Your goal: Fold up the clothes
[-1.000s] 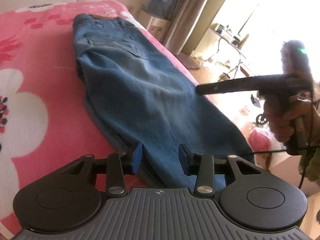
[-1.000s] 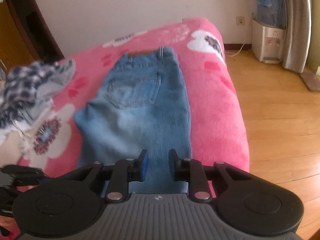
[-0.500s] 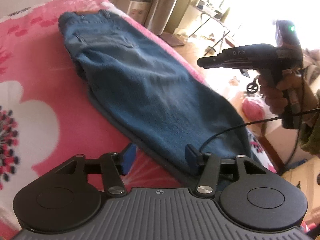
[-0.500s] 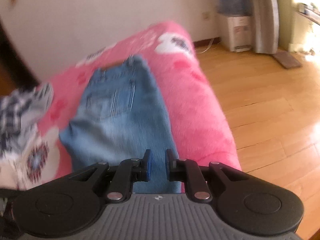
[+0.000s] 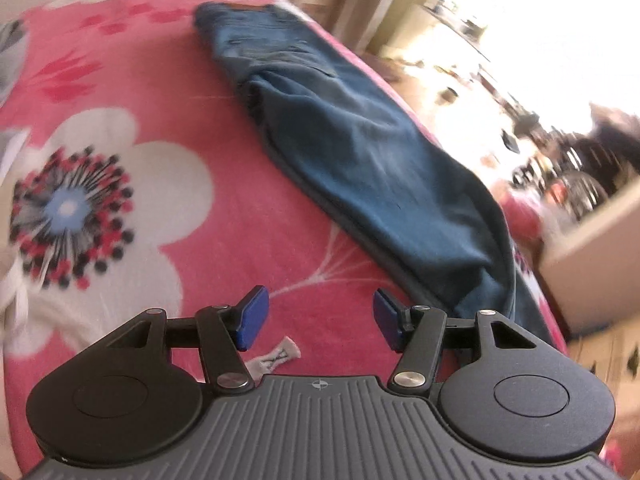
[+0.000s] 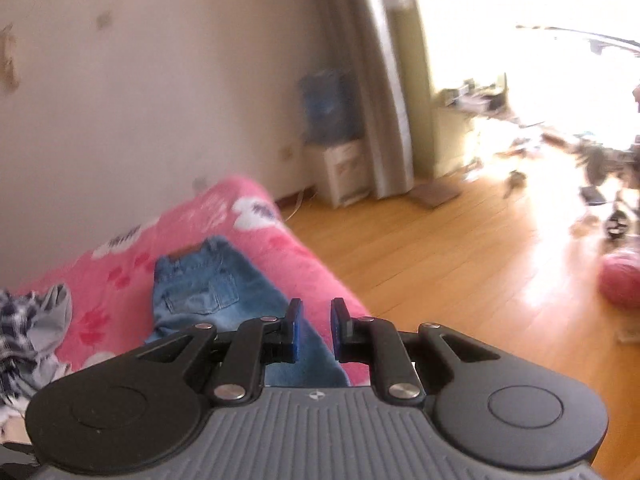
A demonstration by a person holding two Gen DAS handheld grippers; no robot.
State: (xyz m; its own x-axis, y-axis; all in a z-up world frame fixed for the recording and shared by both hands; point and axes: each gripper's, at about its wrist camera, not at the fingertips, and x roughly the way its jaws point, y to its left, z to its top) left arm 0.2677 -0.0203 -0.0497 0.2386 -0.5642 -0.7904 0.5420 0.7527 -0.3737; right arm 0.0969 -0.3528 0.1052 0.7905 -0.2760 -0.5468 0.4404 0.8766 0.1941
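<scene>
Nearest the left camera, the left black two-finger tool with blue pads [image 5: 316, 320] hangs with its fingers spread wide and nothing between them, over the fleecy pink flower-print blanket [image 5: 168, 92] that covers the bed. A small pale fabric tag [image 5: 274, 360] lies on the blanket just under it. The right tool [image 6: 313, 330] has a narrow gap between its pads and pinches nothing.

Farther out, the faded blue denim jeans [image 5: 360, 152] lie along the bed's edge, one leg stacked on the other in a long narrow strip, back pocket up. Their hems hang over the near corner and their waistband points to the far wall. So the lengthwise fold is in place, while the crosswise folds are, by my judgement, left to do.

The denim looks thick and stiff, with a firm seam ridge. Beyond, a crumpled grey and plaid garment [image 6: 36, 328] sits on the blanket, not folded.
</scene>
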